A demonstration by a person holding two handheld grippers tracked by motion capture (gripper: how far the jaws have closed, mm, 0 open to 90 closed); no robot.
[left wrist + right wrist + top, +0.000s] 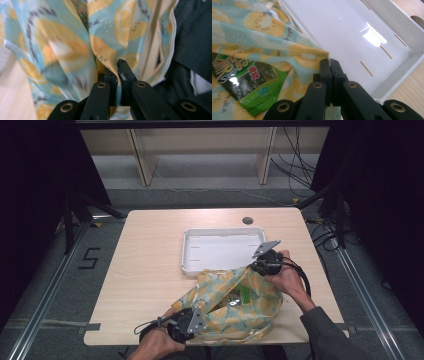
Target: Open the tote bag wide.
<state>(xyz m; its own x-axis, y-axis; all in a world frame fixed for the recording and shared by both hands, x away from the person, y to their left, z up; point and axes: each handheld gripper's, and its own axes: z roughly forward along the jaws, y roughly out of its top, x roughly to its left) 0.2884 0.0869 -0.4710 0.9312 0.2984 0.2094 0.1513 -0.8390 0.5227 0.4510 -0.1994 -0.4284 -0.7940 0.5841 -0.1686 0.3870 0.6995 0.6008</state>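
Sprawling over the near edge of the desk (150, 270), toward its right corner, a fruit-print cloth bag (235, 307) lies with its mouth held apart by two tongs. The left tongs (192, 320) sit at the near edge and are clamped on a fold of the bag's rim; in the left gripper view the cloth (75, 50) is pinched between the black jaws, and most of the print there is blurred. The right tongs (257, 265) grip the bag's far rim, just beside the near wall of a white tray (192, 240); the right gripper view shows the jaws closed on the hem (312, 53) with the tray's bare floor (342, 32) behind them.

Inside the opening lies a green packet (249, 85). Its lettering is partly covered by folds of cloth and its left end is cut off by the frame, so the label cannot be read in full. From the high view the contents are too small to make out beyond a green patch (245, 292) and something dark beside it. The bag's near side hangs past the desk edge and is hidden below. Both hands are partly cut off by the bottom of the high view, the left hand (157, 342) more so than the right hand (285, 277).
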